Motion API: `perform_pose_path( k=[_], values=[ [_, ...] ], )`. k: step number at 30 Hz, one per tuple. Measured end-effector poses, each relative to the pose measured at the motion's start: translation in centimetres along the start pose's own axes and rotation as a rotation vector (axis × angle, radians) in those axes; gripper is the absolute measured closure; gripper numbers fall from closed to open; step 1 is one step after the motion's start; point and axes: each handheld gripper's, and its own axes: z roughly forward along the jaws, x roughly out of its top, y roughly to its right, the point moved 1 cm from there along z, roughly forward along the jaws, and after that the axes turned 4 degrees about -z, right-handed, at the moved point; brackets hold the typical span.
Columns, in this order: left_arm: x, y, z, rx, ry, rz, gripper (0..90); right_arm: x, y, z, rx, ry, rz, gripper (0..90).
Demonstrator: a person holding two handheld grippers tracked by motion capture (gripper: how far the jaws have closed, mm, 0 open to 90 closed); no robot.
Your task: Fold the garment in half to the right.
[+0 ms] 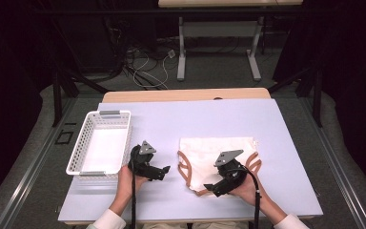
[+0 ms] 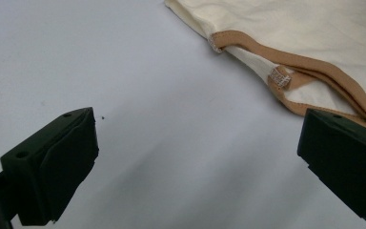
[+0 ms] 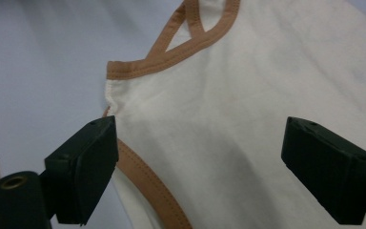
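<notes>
A cream garment with tan trim (image 1: 214,157) is laid flat on the pale table (image 1: 276,143), right of a white basket (image 1: 102,143). The right gripper (image 1: 208,187) is held spread over its near edge; the left gripper (image 1: 166,170) is held spread above bare table just beside the trim

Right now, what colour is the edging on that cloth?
Tan-brown edging on a cream cloth; right gripper view.
</notes>
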Motion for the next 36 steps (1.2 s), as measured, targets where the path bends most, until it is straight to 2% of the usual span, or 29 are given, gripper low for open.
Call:
perform_pose_path(
  k=[11,21,25,29,36],
  values=[
    [0.0,-0.1,-0.1,0.003,0.0,-0.008,0.2,0.3,-1.5,0.8,0.009,-0.004,-0.047,25.0],
    [-0.1,-0.2,-0.1,0.001,0.01,-0.006,0.2,0.5,-3.2,1.4,0.032,-0.008,-0.102,46.6],
    [-0.1,-0.2,-0.1,-0.007,0.013,-0.009,0.3,0.5,-3.9,1.7,0.041,-0.015,-0.12,52.1],
    [-0.1,-0.2,-0.1,-0.006,0.012,-0.011,0.3,0.6,-4.6,2.0,0.042,-0.013,-0.135,56.2],
    [-0.1,-0.2,-0.1,-0.006,0.005,-0.015,0.3,0.6,-5.0,2.7,0.03,-0.041,-0.151,64.5]
  ],
)
